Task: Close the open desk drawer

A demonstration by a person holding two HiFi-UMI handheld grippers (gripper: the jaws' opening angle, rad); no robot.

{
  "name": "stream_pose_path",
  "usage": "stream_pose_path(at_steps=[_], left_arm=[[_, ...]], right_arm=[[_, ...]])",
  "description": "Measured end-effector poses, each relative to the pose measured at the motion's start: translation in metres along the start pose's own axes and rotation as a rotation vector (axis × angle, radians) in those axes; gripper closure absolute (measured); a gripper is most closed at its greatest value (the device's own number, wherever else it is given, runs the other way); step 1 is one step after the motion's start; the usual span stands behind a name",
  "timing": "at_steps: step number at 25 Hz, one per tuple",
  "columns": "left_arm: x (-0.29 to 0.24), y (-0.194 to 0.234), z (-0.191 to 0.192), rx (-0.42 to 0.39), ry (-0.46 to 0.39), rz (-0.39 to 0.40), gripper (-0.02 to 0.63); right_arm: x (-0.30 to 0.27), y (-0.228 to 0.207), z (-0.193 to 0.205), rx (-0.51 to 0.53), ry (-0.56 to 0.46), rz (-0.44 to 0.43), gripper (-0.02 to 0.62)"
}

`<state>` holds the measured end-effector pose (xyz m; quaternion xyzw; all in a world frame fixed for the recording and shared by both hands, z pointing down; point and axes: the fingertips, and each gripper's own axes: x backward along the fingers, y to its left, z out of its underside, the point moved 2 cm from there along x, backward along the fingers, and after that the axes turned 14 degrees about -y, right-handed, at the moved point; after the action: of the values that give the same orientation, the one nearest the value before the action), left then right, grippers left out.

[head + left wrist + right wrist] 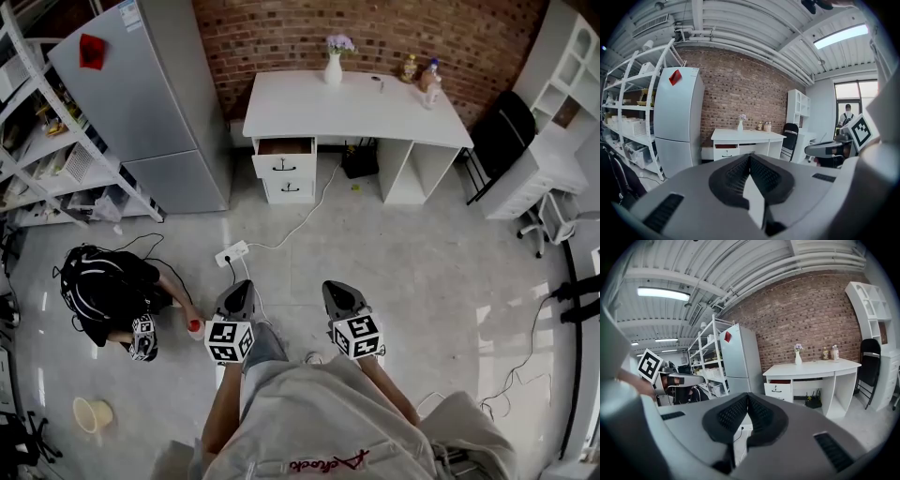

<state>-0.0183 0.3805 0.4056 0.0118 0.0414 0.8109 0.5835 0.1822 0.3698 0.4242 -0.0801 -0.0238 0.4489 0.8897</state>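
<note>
A white desk (356, 108) stands against the brick wall, far ahead of me. Its top drawer (284, 157) on the left side is pulled out, showing a brown inside; a second drawer below is pushed in. The same desk (746, 136) and open drawer (726, 151) show in the left gripper view, and the desk (813, 367) with its drawer (778, 389) in the right gripper view. My left gripper (236, 298) and right gripper (341, 298) are held side by side over the floor, well short of the desk. Both are shut with nothing between the jaws.
A grey fridge (150, 94) stands left of the desk, a white shelf rack (47, 150) beyond it. A power strip (232, 253) and cable lie on the floor. A person in black (108, 295) crouches at left. A black chair (502, 136) and white cabinets are at right.
</note>
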Motion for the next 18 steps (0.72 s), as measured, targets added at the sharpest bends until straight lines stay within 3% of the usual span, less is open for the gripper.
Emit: stream_pose_path(at_steps=[11, 18], left_arm=[[-0.041, 0.024, 0.011, 0.022, 0.001, 0.013, 0.594], [-0.090, 0.070, 0.016, 0.049, 0.008, 0.019, 0.594]], right_arm=[[-0.041, -0.019, 0.003, 0.020, 0.015, 0.008, 0.578], [-0.104, -0.032, 0.007, 0.036, 0.048, 0.015, 0.578]])
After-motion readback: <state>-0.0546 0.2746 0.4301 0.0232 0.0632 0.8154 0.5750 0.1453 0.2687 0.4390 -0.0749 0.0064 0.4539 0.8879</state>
